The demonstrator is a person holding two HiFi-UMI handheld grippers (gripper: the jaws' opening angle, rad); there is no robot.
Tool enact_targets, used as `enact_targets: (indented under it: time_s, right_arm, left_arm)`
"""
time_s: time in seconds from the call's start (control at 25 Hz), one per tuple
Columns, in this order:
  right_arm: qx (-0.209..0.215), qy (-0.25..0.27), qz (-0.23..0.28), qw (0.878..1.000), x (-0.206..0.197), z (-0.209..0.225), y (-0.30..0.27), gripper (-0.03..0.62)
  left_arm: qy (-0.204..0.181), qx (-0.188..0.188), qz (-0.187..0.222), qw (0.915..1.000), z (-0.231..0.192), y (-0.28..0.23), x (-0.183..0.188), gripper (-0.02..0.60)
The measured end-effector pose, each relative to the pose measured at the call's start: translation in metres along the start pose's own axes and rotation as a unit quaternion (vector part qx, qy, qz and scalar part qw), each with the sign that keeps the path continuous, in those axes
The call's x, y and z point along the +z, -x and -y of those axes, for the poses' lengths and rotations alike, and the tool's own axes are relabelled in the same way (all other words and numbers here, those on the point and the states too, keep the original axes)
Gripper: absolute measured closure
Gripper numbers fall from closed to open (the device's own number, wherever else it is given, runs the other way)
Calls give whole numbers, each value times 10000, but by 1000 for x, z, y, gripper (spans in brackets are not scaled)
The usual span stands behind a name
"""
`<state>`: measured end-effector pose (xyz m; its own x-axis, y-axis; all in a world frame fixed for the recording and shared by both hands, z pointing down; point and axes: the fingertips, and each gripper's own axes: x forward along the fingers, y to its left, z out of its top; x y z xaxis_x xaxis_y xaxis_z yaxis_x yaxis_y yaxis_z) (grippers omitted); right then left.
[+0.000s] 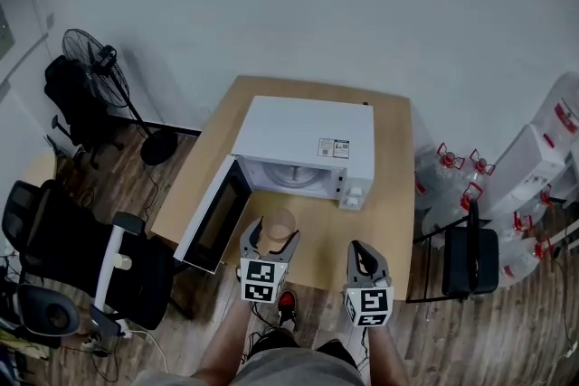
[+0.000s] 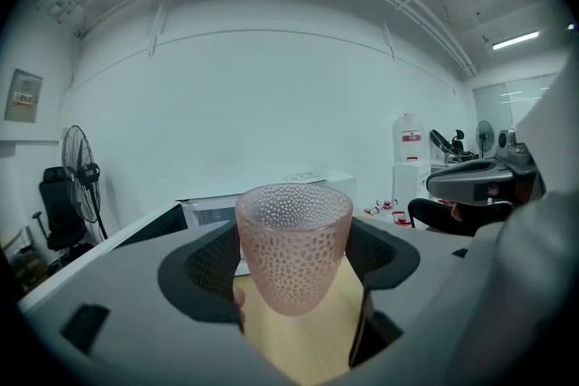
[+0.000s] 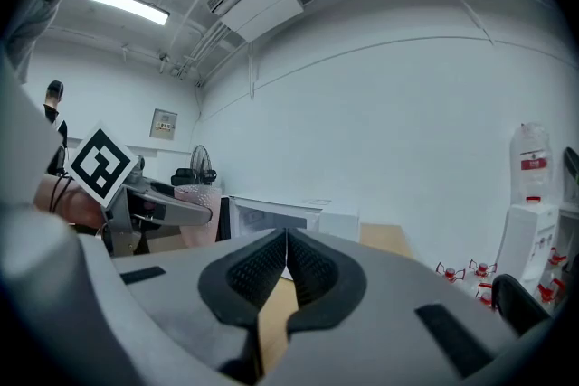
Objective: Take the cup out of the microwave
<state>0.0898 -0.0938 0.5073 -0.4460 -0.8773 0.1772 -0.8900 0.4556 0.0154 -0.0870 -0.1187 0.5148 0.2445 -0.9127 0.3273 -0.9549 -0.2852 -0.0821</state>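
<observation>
A pink dimpled cup [image 2: 293, 244] stands upright between the jaws of my left gripper [image 2: 294, 262], which is shut on it. In the head view the cup [image 1: 280, 225] is held over the wooden table [image 1: 398, 194], in front of the white microwave [image 1: 308, 145]. The microwave door [image 1: 214, 217] hangs open to the left. My right gripper [image 1: 364, 260] is to the right of the cup, over the table's front edge. Its jaws [image 3: 286, 271] are shut with nothing between them. From the right gripper view the cup [image 3: 195, 199] shows at the left.
A black office chair [image 1: 54, 240] and a standing fan [image 1: 99, 68] are left of the table. Water bottles [image 1: 452, 185] and white boxes [image 1: 534, 158] stand at the right, with a black chair [image 1: 470, 258] near them. The glass turntable [image 1: 294, 174] shows inside the microwave.
</observation>
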Motion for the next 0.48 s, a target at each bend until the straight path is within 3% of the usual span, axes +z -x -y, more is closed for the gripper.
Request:
enact_targets:
  time_s: [0.48]
  right_arm:
    - [283,66,217,9993,10,-30,42,576]
  left_arm:
    - [-74,86,259,9996,19,95,8,202]
